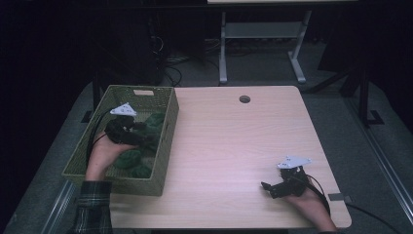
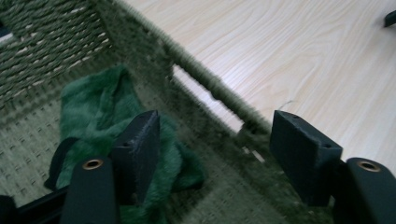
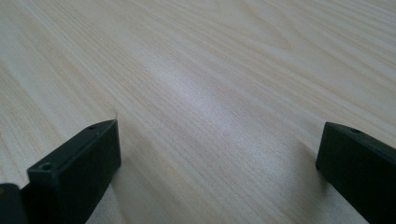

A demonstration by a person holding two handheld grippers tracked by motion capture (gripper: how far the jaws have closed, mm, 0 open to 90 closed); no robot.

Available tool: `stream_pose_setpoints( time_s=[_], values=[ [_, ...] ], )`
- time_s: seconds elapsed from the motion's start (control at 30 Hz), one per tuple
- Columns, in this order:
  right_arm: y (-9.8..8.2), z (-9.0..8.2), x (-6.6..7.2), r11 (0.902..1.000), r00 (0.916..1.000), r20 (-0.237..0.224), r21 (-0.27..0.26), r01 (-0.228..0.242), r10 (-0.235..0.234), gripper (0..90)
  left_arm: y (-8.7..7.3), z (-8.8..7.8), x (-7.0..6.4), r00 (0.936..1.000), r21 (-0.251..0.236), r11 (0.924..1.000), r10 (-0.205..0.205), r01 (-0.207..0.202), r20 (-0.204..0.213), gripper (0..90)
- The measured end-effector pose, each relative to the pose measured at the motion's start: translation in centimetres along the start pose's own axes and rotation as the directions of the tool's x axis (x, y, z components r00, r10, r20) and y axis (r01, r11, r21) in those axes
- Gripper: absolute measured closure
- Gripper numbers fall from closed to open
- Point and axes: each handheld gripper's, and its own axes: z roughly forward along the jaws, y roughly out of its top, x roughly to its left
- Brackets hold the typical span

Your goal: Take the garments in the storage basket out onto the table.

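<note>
A woven olive basket (image 1: pixel 168 141) stands on the left part of a light wooden table (image 1: pixel 234 141). Several green fuzzy cloth pieces (image 1: pixel 129 159) lie inside it. My left gripper (image 1: pixel 142 137) is down in the basket, held by a hand in a plaid sleeve. In the left gripper view its jaws (image 2: pixel 215 135) stand apart over the basket floor beside the wall (image 2: pixel 205 84). A green cloth (image 2: pixel 98 107) lies by the left jaw, not pinched. My right gripper (image 1: pixel 266 186) rests low at the table's front right, open, with bare wood between its jaws (image 3: pixel 219 154).
A round cable hole (image 1: pixel 244 99) sits near the table's far edge. Beyond the table stands the white frame of another desk (image 1: pixel 223 53) on a dark floor. The basket's right wall separates the left gripper from the open tabletop.
</note>
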Motion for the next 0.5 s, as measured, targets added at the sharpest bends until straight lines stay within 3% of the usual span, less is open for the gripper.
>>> stream_pose_setpoints(
  time_s=[0.27,0.5],
  values=[
    [0.0,0.0,0.0,1.0,1.0,0.0,0.003,-0.005,0.005,0.0,-1.2,0.7,1.5,0.9987,0.057,0.9984,0.002,0.001,-0.052,40.7],
    [0.0,0.0,0.0,1.0,1.0,0.0,0.003,-0.004,0.004,0.0,-2.2,1.6,2.5,0.9976,0.105,0.9944,-0.002,0.009,-0.069,44.7]
  ],
)
